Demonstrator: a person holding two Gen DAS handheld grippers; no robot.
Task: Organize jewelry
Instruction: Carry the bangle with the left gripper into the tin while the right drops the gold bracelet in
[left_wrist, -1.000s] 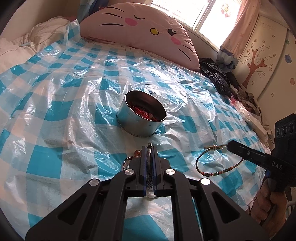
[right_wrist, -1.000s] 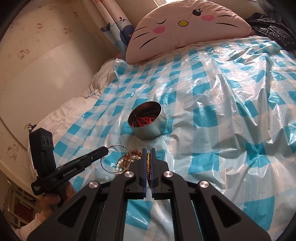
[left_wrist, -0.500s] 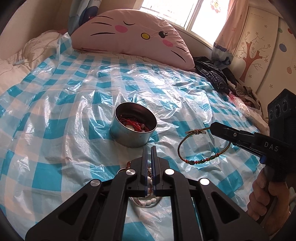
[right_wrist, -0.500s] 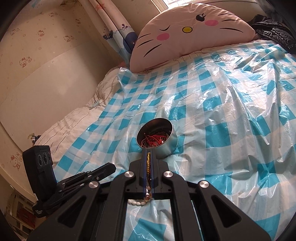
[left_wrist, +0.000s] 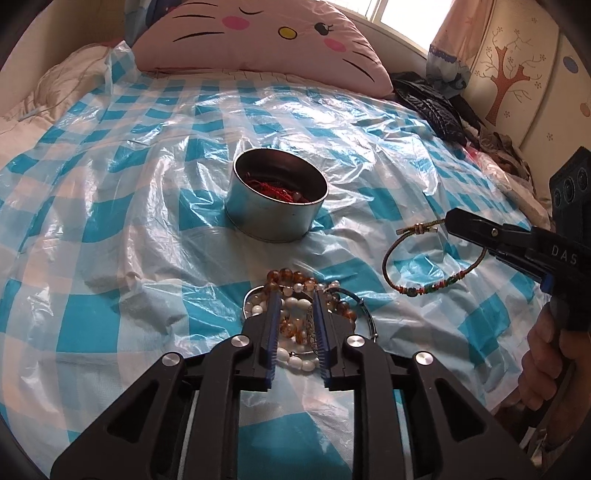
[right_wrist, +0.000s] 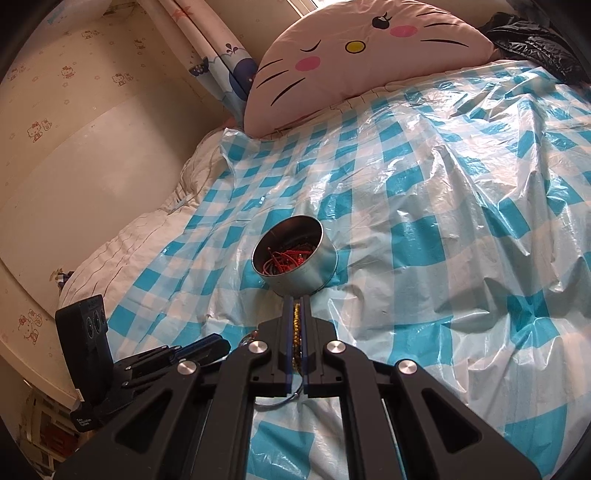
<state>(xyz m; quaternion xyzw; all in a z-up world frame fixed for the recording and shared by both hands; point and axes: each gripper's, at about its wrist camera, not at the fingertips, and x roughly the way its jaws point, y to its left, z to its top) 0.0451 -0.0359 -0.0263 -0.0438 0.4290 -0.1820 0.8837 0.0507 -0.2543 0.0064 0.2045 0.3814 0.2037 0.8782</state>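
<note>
Beaded pile (left_wrist: 295, 314) under opening left tongs (left_wrist: 295, 325) | right-wrist view: hidden

The left gripper (left_wrist: 295, 325), its jaws opening, is covering the near part of the pile of bead bracelets (left_wrist: 291, 284), and in the right wrist view the right gripper (right_wrist: 296, 328) is hiding nearly all of that pile, only a sliver peeking out beside its fingers. The cord bracelet (left_wrist: 424, 258) is disappearing behind the right gripper's closed fingers at its clasp end, while the tin (left_wrist: 276, 199) wall is screening most of the red cords (left_wrist: 275, 190) inside
</note>
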